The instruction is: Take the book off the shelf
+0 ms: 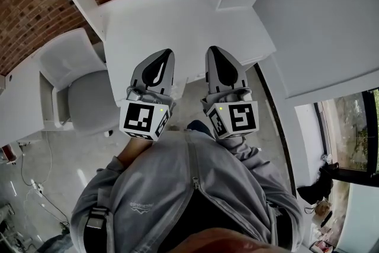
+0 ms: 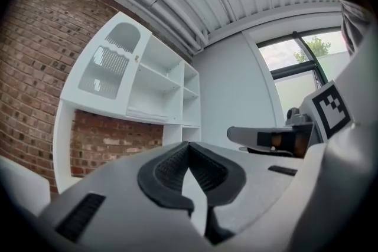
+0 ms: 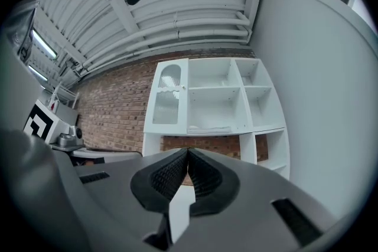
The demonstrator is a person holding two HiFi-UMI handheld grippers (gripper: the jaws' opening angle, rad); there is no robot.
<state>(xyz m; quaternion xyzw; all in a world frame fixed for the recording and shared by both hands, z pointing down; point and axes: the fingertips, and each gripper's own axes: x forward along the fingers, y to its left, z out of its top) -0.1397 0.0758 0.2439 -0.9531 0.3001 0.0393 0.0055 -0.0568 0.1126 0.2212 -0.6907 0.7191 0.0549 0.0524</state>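
Two grippers (image 1: 164, 56) (image 1: 214, 53), perhaps one book (image 3: 208, 128)

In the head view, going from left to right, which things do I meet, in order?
In order: pale grey padded chair → left gripper → right gripper → dark-framed glass window.

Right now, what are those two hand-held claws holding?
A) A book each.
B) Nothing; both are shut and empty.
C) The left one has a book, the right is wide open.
B: the left gripper and right gripper each show jaws closed together with nothing between, and the white book lies on the shelf unit.
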